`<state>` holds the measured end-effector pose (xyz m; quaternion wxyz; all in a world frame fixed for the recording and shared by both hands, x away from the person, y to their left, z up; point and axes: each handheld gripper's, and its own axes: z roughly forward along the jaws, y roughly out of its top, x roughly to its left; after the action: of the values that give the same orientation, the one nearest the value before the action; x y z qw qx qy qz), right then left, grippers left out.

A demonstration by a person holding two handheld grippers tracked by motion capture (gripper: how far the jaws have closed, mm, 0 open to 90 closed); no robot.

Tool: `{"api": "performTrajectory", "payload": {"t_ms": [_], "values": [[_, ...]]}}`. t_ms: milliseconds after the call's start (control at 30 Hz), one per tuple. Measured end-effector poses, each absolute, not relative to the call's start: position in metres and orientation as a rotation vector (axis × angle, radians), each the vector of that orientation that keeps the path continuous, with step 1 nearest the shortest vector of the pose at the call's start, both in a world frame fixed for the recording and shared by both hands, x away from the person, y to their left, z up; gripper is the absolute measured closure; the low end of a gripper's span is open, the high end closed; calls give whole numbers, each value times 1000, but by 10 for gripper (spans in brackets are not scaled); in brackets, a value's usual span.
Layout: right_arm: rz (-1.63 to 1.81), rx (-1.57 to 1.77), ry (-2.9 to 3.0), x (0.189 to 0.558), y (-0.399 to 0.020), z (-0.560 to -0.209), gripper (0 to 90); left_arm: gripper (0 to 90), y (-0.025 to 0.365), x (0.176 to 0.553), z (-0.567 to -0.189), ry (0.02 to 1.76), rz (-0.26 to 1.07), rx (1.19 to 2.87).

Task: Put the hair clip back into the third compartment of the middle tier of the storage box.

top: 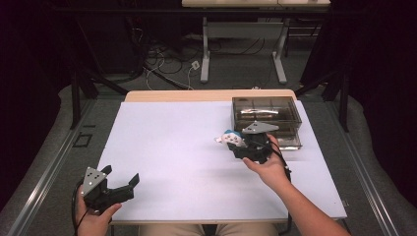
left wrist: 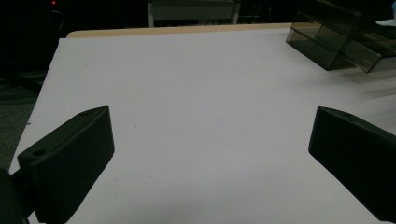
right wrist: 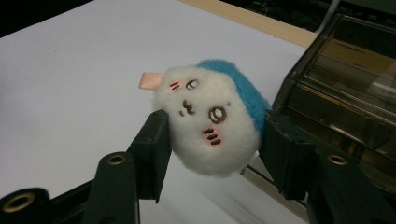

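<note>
A: How much room is there on the desk [top: 162, 162]?

B: Plenty. The white top is bare across the left and middle. The left gripper [top: 121, 186] sits at the near left corner, its fingers spread wide with nothing between them.

A: And the right gripper [top: 236, 143]?

B: Right of centre, its fingers clamped on both sides of a white plush toy with a blue cap [right wrist: 212, 122], held above the desk just left of the box.

A: The box?

B: A smoky clear plastic drawer box [top: 268, 118] stands at the far right, near the desk's edge. I cannot tell what is inside.
</note>
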<state>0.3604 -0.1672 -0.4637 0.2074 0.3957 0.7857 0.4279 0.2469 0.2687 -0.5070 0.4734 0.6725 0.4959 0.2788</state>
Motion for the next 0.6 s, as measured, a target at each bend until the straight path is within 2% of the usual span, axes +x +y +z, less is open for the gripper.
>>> {"api": "performTrajectory", "payload": {"t_ms": [600], "values": [[1131, 1207, 2088, 367, -218, -462, 463, 2, 268, 248, -508, 1217, 678, 1643]]}}
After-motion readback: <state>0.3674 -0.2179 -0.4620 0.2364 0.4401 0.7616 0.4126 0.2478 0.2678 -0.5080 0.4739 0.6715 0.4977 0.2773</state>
